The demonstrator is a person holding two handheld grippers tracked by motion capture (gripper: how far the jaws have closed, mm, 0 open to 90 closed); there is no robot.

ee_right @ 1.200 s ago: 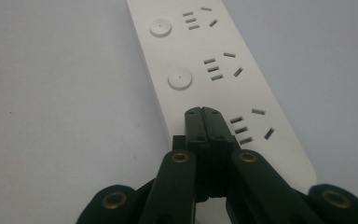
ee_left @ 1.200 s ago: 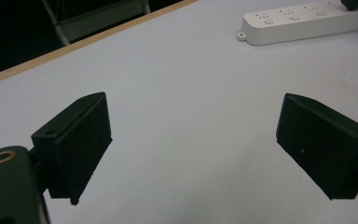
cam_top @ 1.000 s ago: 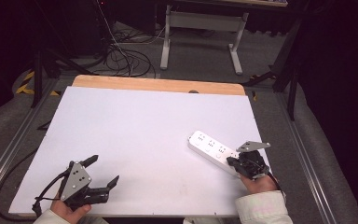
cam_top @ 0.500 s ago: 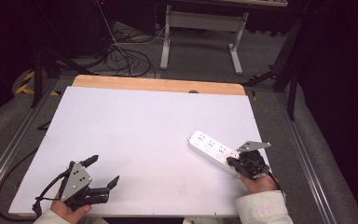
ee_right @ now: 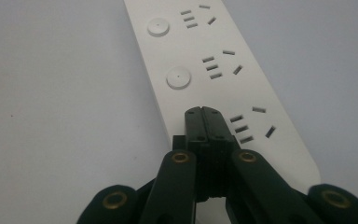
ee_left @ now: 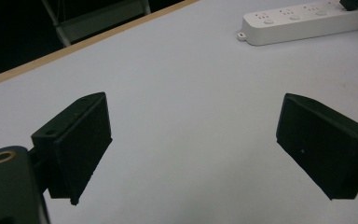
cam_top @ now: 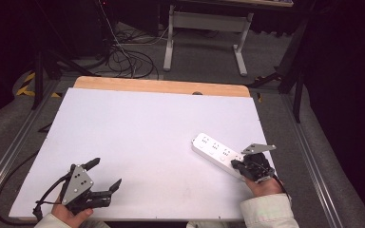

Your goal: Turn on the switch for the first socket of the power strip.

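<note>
A white power strip [cam_top: 214, 151] with three sockets lies slantwise on the white table [cam_top: 147, 123], toward the near right. My right gripper [cam_top: 235, 165] is shut, and its joined tips rest on the strip's near end. In the right gripper view the shut jaws [ee_right: 203, 112] sit on the power strip [ee_right: 205, 46] just left of the nearest socket, where a round button would line up with the other two; that spot is hidden. My left gripper [cam_top: 107, 172] is open at the near left, with nothing between its jaws [ee_left: 193, 140]. Far off in that view lies the power strip [ee_left: 307, 21].
A wooden strip [cam_top: 161, 86] runs along the table's far edge. Beyond it on the floor are cables [cam_top: 123, 52] and a desk frame [cam_top: 204, 28]. Metal rails [cam_top: 313, 161] flank the table on both sides.
</note>
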